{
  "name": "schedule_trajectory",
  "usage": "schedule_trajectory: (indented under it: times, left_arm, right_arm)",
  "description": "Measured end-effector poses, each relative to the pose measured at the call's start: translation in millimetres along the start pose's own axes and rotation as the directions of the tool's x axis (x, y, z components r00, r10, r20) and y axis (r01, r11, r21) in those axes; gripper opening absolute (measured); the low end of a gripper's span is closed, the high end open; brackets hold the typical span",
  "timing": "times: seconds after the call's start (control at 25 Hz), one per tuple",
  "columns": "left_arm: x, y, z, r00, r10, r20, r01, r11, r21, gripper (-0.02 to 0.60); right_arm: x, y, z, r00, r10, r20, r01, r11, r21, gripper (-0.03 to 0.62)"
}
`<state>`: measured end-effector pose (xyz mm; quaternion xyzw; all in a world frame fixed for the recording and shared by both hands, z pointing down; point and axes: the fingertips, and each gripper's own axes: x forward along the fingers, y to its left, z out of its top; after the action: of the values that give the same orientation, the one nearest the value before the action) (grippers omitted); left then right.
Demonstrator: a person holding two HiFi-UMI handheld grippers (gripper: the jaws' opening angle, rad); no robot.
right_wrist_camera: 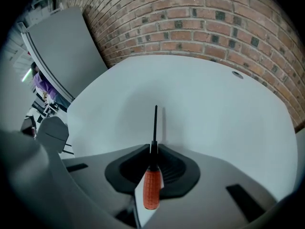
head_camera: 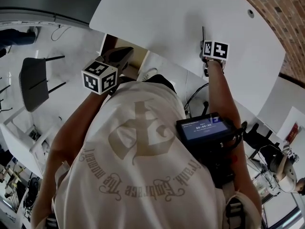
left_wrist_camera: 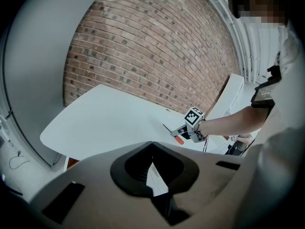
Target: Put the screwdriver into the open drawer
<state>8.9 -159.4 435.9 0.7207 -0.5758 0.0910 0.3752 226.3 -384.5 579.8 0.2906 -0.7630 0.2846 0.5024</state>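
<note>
My right gripper (right_wrist_camera: 153, 147) is shut on the screwdriver (right_wrist_camera: 151, 187). The orange handle lies behind the jaws, and the black shaft (right_wrist_camera: 155, 123) points forward over the white table (right_wrist_camera: 200, 109). In the head view the right gripper (head_camera: 205, 49) is held over the table with the shaft (head_camera: 203, 33) sticking out. From the left gripper view the same right gripper (left_wrist_camera: 183, 130) and orange handle (left_wrist_camera: 178, 140) show across the table. My left gripper (left_wrist_camera: 152, 144) is shut on nothing and held off the table's edge (head_camera: 125, 54). No drawer shows in any view.
A brick wall (right_wrist_camera: 205, 18) rises behind the table. The tabletop has a small round hole (right_wrist_camera: 236, 74) far right. A black chair (head_camera: 33, 82) stands on the floor to the left. A grey panel (right_wrist_camera: 66, 51) stands at the table's left side.
</note>
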Motion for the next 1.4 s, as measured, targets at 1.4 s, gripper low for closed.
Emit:
schedule_trajectory:
  times: [1.4]
  left_arm:
    - [-39,-14,-23,1.0,-0.013,0.005,0.013,0.999,0.037,0.02]
  right_arm:
    - [-61,88,-4,0.927,0.251,0.279,-0.289,0.952,0.102,0.066]
